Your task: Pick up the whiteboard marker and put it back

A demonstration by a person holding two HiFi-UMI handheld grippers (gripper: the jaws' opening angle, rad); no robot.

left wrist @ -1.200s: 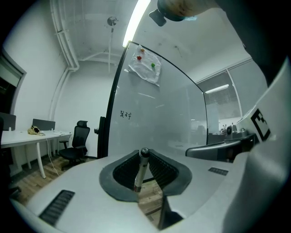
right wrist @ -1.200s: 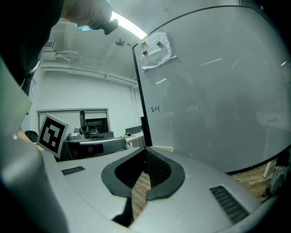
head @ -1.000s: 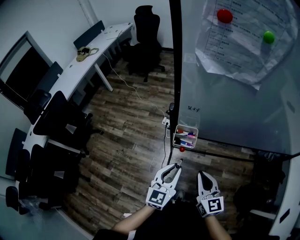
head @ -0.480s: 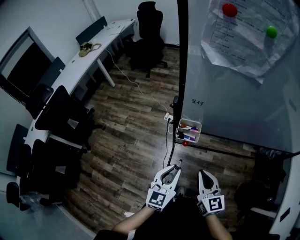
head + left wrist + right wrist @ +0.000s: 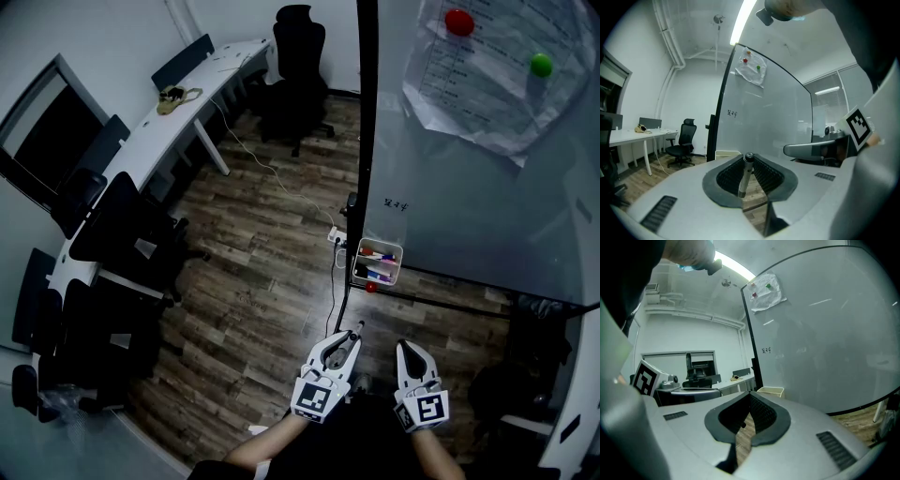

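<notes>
Item one: whiteboard marker (image 5: 744,177). We record a pale grey barrel with a rounded end cap, clamped between the pads of the left tool (image 5: 349,337). In the left gripper view it stands near upright, its top leaning slightly right. In the head view its far end shows just past the tool's tips.

Item two: marker box (image 5: 374,263). It is white and open-topped, and sits at the whiteboard's (image 5: 469,206) lower left, ahead of the tool and well apart from it. We note red and blue markers (image 5: 372,265) lying inside.

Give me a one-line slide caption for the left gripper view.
Left gripper gripping a whiteboard marker between its jaws, with the whiteboard ahead.
</notes>
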